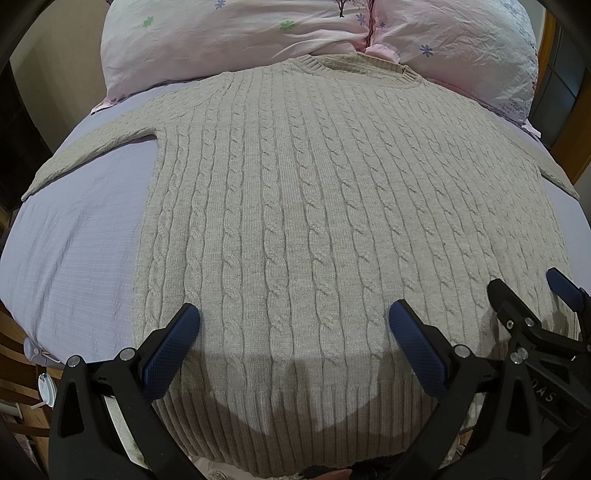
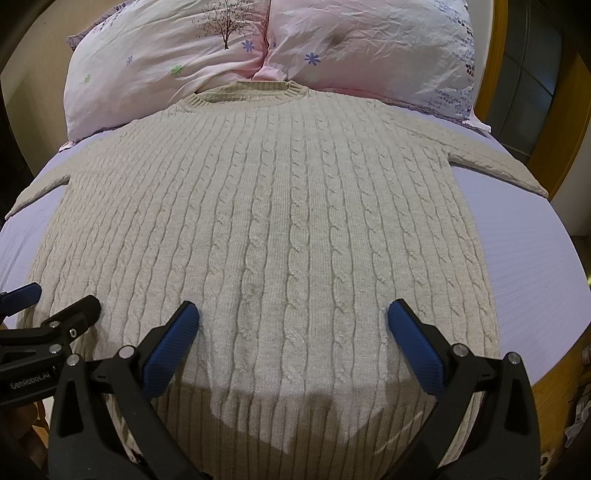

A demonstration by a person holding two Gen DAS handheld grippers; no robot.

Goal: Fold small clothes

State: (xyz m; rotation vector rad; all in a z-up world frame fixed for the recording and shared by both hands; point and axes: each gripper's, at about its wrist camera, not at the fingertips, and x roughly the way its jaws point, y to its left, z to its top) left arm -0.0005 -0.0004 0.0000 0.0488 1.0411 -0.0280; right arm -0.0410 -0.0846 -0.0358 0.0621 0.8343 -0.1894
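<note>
While both tools hover at the hem end, the left wrist view shows a beige cable-knit sweater (image 1: 295,206) spread flat, front up, on a lavender bed sheet (image 1: 74,236), its ribbed crew neckline (image 1: 354,66) at the far end touching two pink floral pillows (image 1: 236,33). One sleeve (image 1: 88,158) angles out toward the left edge of the bed; the other runs off at the right. The left gripper (image 1: 293,321) stands with its jaws wide apart, blue pads (image 1: 168,354) empty, above the lower body of the sweater near the ribbed hem (image 1: 295,428). The right gripper (image 1: 524,291) appears at the right edge, just beside it, over the sweater's lower right part.

From the right wrist view, the same sweater (image 2: 280,221) lies centred on the sheet (image 2: 532,266), collar (image 2: 251,92) against the pillows (image 2: 177,55), with a sleeve (image 2: 495,162) extending toward the right bed edge. The right gripper (image 2: 291,319) holds its jaws spread open, gripping nothing, over the lower front just short of the hem (image 2: 280,424). The left gripper (image 2: 61,299) enters at the left edge, over the sweater's lower left corner, its jaws likewise parted
</note>
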